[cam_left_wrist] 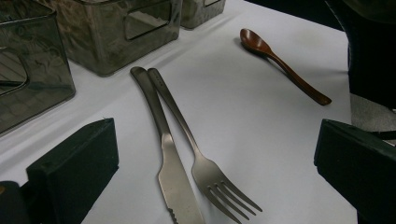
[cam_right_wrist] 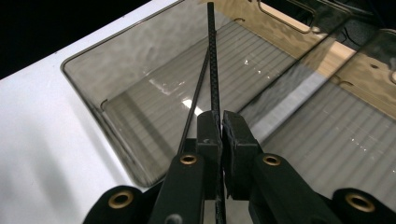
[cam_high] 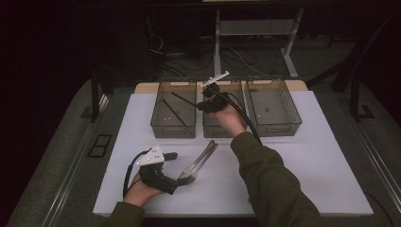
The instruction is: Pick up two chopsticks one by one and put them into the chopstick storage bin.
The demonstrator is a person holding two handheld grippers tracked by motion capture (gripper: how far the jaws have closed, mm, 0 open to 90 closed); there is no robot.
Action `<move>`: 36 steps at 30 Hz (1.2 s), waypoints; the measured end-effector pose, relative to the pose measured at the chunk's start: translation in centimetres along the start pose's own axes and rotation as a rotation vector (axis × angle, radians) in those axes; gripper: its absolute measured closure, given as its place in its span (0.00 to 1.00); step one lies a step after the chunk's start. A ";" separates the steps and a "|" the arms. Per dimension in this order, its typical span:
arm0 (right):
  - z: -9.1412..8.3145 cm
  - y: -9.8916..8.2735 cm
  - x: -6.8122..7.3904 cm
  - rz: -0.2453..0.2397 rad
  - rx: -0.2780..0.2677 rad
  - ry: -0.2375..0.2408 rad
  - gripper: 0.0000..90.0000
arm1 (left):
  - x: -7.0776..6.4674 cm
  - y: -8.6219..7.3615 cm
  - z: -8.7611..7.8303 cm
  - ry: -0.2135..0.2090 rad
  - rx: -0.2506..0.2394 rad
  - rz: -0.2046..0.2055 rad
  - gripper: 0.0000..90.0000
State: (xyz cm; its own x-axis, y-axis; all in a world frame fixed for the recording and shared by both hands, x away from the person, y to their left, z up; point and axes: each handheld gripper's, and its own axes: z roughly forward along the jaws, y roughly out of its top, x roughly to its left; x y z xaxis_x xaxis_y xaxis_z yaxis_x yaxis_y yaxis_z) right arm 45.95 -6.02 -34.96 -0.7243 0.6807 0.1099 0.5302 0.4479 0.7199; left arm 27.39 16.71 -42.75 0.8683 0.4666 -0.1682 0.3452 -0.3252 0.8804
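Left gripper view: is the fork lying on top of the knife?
No. The fork lies flat on the table beside the knife, their handles touching near the far ends.

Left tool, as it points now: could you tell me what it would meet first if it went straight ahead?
Probably the knife and fork, lying side by side on the white table between the open left tool's jaws. Depth is hard to judge; the bins stand farther on.

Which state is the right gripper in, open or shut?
Shut. In the right gripper view, the right gripper has its jaws pressed together on a thin black chopstick above the left bin.
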 end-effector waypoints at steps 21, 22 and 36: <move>5.5 2.7 1.6 0.023 0.047 -0.017 0.83 | 0.0 0.1 -0.1 -0.007 -0.003 0.002 0.00; 5.3 2.7 1.5 0.026 0.042 -0.011 0.81 | 0.0 0.1 0.0 -0.007 -0.002 0.004 0.00; 2.9 2.3 1.8 0.003 0.004 0.041 0.51 | -0.1 0.1 0.0 -0.006 0.004 0.006 0.00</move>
State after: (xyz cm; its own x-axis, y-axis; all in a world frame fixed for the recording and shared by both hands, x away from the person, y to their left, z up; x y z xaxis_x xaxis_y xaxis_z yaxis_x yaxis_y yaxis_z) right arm 47.14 -2.10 -35.14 -0.7400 0.6578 0.1405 0.5343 0.4479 0.7169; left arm 27.33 16.65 -42.69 0.8726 0.4595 -0.1658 0.3416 -0.3313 0.8795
